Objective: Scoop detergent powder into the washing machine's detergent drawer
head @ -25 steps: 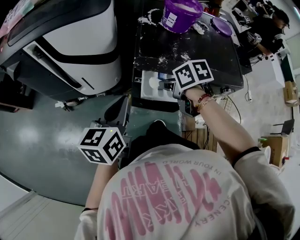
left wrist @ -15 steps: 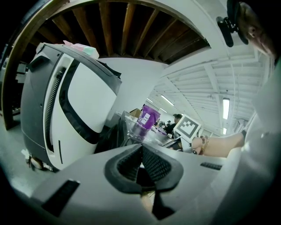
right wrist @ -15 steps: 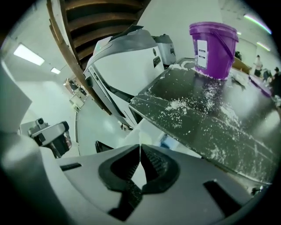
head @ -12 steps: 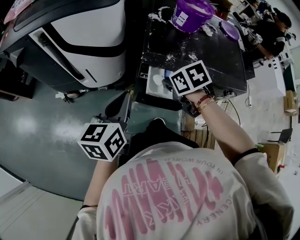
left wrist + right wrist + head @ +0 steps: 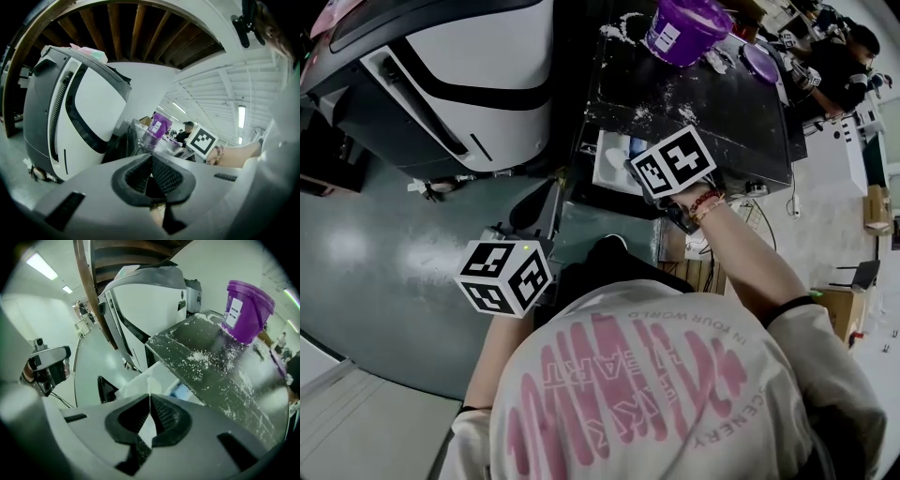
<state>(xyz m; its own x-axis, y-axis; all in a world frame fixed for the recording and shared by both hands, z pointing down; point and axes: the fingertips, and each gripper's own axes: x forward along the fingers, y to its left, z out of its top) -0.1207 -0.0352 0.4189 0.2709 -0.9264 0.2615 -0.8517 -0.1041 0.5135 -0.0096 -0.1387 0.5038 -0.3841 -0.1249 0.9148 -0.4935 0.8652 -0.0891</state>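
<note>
The white detergent drawer (image 5: 602, 176) (image 5: 133, 380) stands pulled out of the dark-topped washing machine (image 5: 703, 103) (image 5: 211, 357). My right gripper (image 5: 634, 171) (image 5: 150, 397) hangs over the drawer, pointing steeply down. Its jaws are shut, with a thin white strip between the pads that looks like the scoop's handle. The scoop's bowl seems to be the white round shape (image 5: 609, 155) over the drawer. The purple detergent bucket (image 5: 684, 28) (image 5: 246, 310) (image 5: 157, 129) stands on the machine top amid spilt powder. My left gripper (image 5: 530, 220) (image 5: 151, 157) is held low beside the machine, shut and empty.
A large white and grey machine (image 5: 459, 75) (image 5: 70, 108) (image 5: 150, 296) stands to the left. The bucket's purple lid (image 5: 761, 58) lies on the machine top at the back right. A person (image 5: 839, 56) sits farther back on the right. Grey floor (image 5: 384, 253) lies at the left.
The right gripper has rolled about its own line over the drawer, its marker cube tilting. The left gripper has stayed where it was.
</note>
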